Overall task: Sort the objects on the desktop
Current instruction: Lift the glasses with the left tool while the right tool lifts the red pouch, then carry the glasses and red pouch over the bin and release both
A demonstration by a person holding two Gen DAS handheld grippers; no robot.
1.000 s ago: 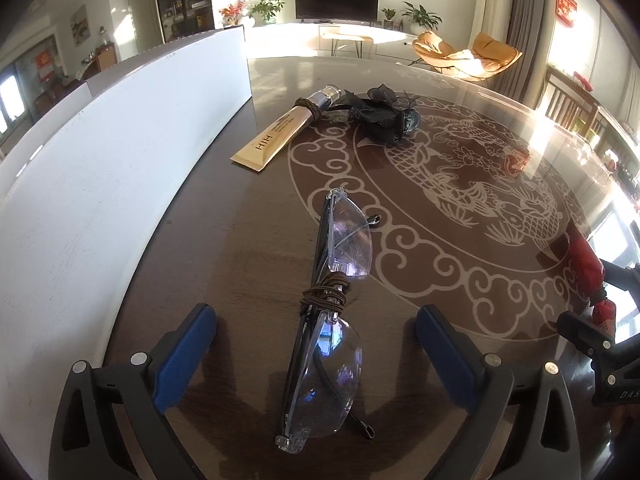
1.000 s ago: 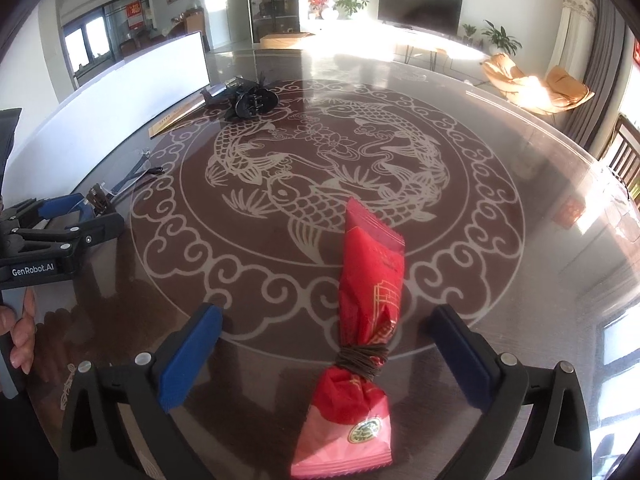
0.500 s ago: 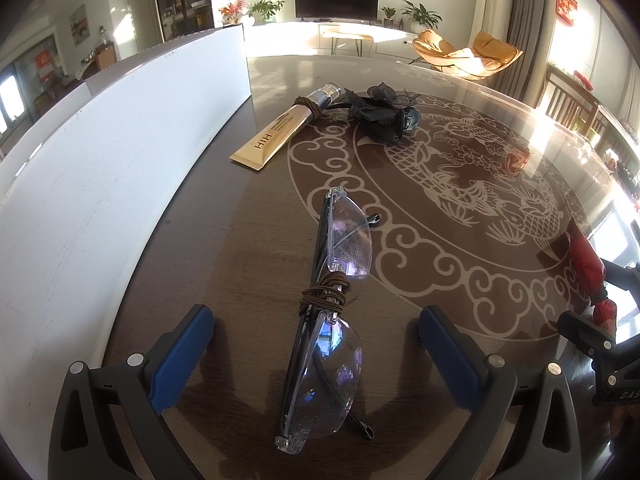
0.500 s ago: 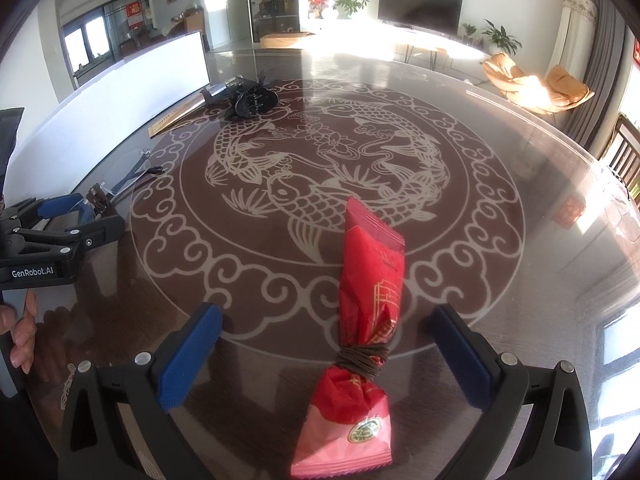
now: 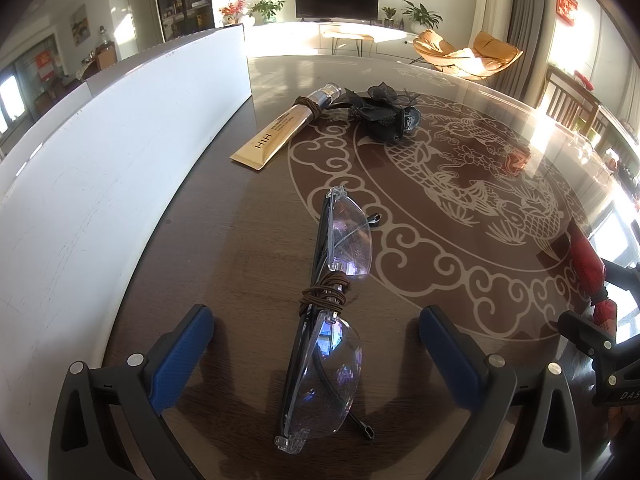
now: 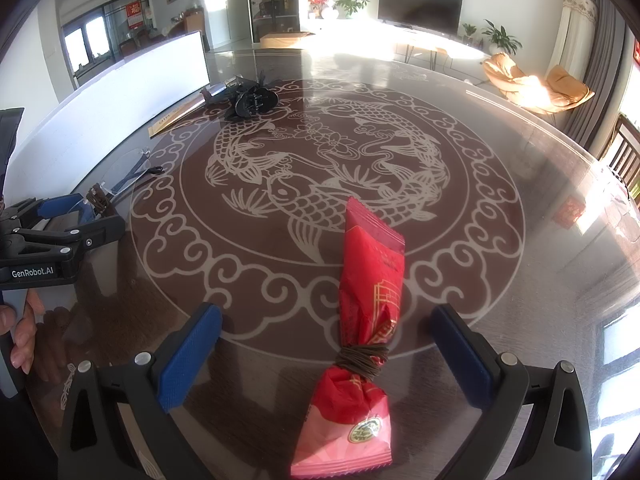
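Left tongs gape around glasses; right tongs (seemingly untouching) straddle red packet.

Worktop glossy, glass-smooth. Glasses clear plastic, brown cord-wrapped. Red packet shiny crinkled foil. Gold tube satin, metallic cap. Tool pads textured blue.

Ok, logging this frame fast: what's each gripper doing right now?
Left gripper: open, astride the glasses, holding nothing.
Right gripper: open, astride the red packet, holding nothing.
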